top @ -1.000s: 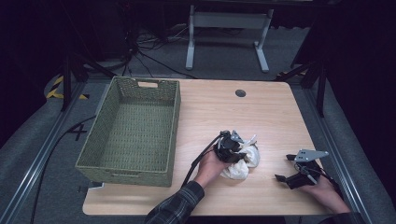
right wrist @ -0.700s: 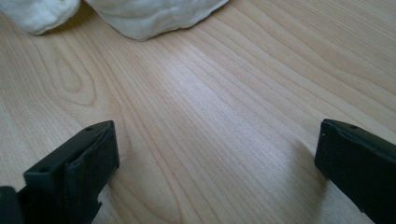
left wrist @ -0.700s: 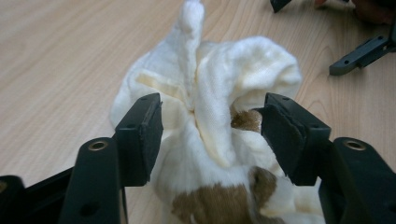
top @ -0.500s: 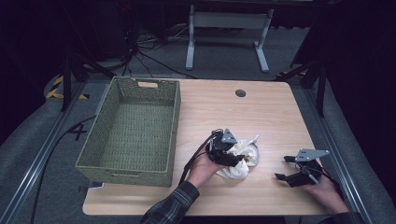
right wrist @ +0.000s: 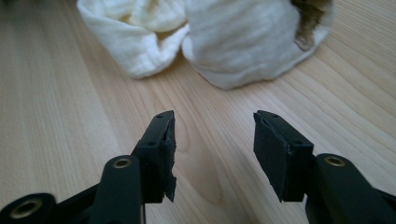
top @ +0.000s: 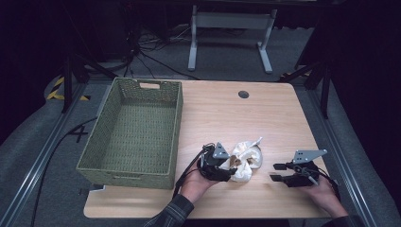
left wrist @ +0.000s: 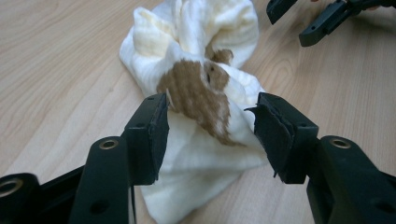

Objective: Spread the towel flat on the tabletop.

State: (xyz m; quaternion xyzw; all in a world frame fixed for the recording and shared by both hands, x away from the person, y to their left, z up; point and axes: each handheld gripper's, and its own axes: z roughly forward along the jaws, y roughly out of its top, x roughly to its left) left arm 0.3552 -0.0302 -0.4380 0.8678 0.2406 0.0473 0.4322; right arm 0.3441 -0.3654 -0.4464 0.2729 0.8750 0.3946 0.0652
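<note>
Tabletop cloth (top: 243,161) released, left hand-held gripper (top: 232,170) back.

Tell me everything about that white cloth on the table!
The cloth is soft, creamy white and ribbed or woven, with a brown patch. It is scrunched into a lumpy heap, not spread flat, with one corner poking up. It lies on the wooden table, right of the basket. The left gripper has its open fingers around the near end; the right gripper is apart from it.

Lab, rail-framed wooden table (top: 265,113), floor cables (top: 156,56)
</note>
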